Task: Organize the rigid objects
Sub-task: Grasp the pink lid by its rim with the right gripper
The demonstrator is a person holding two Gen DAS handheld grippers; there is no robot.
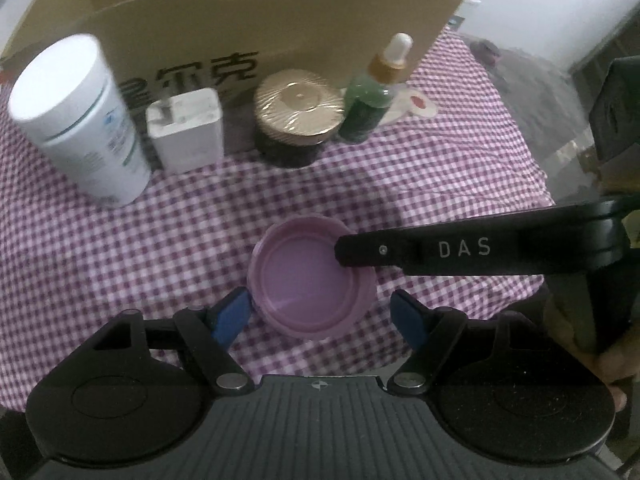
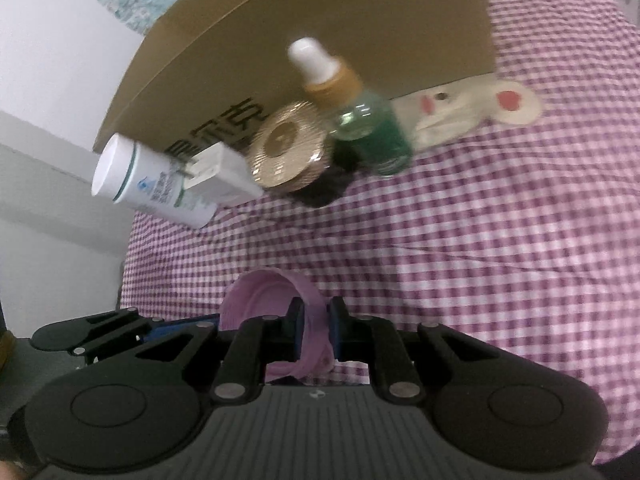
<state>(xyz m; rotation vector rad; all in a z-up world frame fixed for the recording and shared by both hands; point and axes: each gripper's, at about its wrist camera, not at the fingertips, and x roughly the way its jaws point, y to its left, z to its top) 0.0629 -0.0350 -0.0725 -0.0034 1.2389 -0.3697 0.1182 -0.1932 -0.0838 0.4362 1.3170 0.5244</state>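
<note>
A pink round lid [image 1: 304, 280] lies open side up on the checked cloth, between the fingers of my left gripper [image 1: 320, 316], which is open around it. My right gripper [image 2: 314, 328] is shut on the rim of the pink lid [image 2: 312, 320]; its black finger [image 1: 420, 250] reaches in from the right in the left wrist view. Behind stand a white bottle [image 1: 76, 120], a white charger [image 1: 186, 128], a gold-lidded jar [image 1: 298, 110] and a green dropper bottle [image 1: 374, 94] in a row.
A cardboard box [image 1: 256, 12] stands behind the row. The purple checked cloth [image 1: 440, 152] covers the table, with a cream patch [image 1: 416, 106] near the box's right corner. The table edge drops off at right.
</note>
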